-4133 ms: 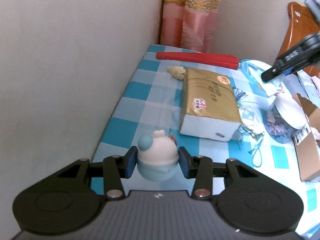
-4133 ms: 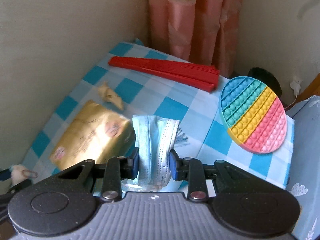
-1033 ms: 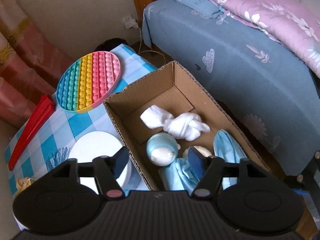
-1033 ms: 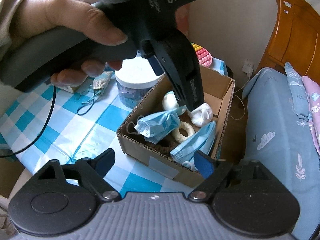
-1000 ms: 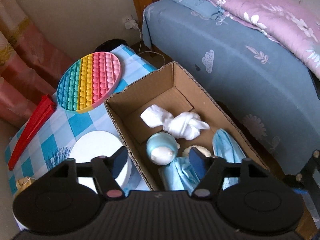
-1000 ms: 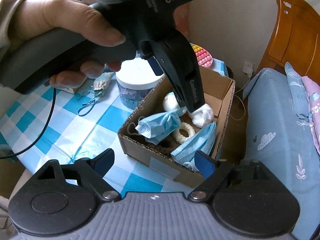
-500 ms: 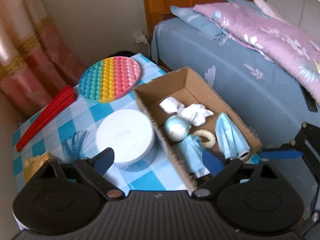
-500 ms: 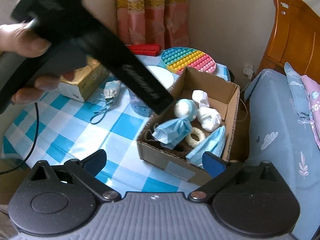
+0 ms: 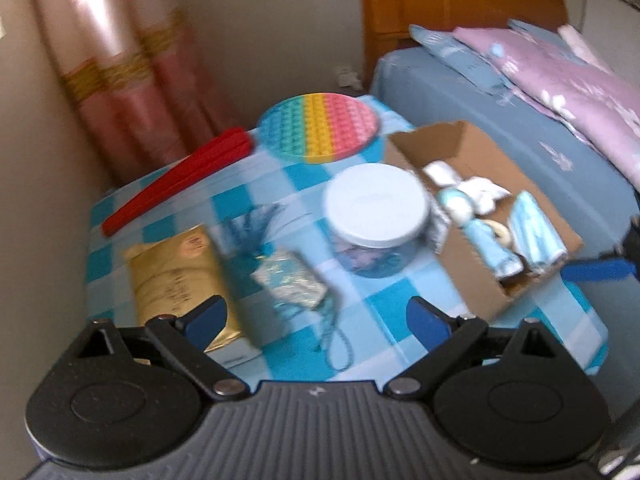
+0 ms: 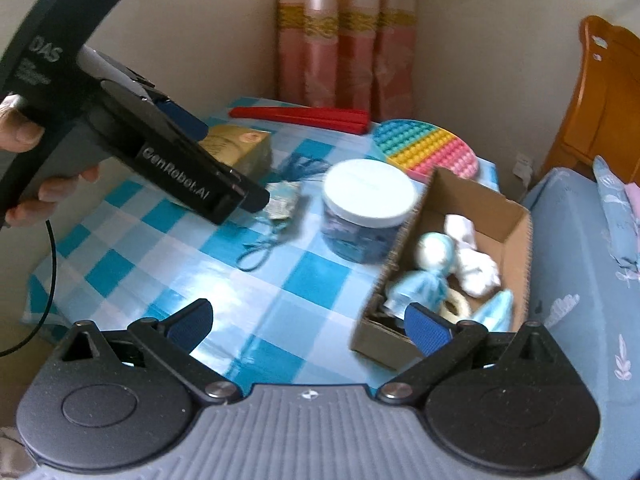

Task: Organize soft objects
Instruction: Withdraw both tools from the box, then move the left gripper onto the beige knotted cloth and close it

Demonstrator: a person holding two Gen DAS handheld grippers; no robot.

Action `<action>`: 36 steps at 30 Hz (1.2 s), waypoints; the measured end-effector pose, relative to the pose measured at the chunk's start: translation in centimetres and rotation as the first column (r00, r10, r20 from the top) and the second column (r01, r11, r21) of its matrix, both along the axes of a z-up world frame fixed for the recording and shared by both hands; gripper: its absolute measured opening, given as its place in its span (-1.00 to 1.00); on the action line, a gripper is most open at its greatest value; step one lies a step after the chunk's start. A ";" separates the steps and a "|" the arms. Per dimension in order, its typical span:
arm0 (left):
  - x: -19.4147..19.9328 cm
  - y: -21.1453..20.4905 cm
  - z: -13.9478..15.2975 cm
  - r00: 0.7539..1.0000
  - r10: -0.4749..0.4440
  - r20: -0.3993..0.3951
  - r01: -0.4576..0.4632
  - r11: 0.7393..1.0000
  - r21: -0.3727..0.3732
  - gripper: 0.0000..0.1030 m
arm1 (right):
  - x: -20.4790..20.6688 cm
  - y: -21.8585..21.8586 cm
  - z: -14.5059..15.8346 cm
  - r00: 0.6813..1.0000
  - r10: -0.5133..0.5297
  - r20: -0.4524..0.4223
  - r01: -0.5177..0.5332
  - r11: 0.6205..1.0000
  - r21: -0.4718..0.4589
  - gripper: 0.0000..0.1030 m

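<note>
A cardboard box (image 9: 472, 276) (image 10: 508, 208) at the table's right edge holds a blue-and-white plush (image 10: 434, 252), white knotted socks (image 10: 476, 268), a ring and blue face masks (image 9: 538, 236). A small patterned blue pouch with a cord (image 9: 290, 280) (image 10: 282, 200) lies on the checked cloth. My left gripper (image 9: 314, 316) is open and empty above the pouch; it also shows in the right wrist view (image 10: 224, 168). My right gripper (image 10: 308, 322) is open and empty over the table's front, left of the box.
A white-lidded jar (image 9: 376, 216) (image 10: 368, 208) stands beside the box. A gold tissue pack (image 9: 176, 272), a red folded fan (image 9: 176, 184) and a rainbow pop mat (image 9: 318, 126) lie further back. Wall and curtain sit behind, a bed (image 9: 552, 128) to the right.
My left gripper has swung away from the box to the left, over the pouch and tissue pack. My right gripper has pulled back a little. Both stay open.
</note>
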State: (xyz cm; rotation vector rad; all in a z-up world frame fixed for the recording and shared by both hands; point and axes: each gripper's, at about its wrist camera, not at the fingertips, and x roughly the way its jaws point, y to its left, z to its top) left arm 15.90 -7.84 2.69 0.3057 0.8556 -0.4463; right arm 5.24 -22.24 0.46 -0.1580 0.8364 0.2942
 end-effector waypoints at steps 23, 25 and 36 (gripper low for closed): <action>15.6 8.2 -1.5 0.929 0.360 -0.087 -0.367 0.925 -0.098 0.87 | 4.1 7.5 -3.0 0.998 0.060 -0.007 -0.060 0.998 0.034 1.00; 17.3 9.0 -2.7 0.907 0.403 -0.119 -0.414 0.906 -0.083 0.86 | 4.6 7.8 -3.6 0.998 0.060 -0.016 -0.059 0.997 0.045 1.00; 23.6 10.7 -7.9 0.850 0.476 -0.224 -0.497 0.866 -0.045 0.72 | 7.3 7.8 -5.3 0.998 0.045 -0.051 -0.040 0.995 0.088 1.00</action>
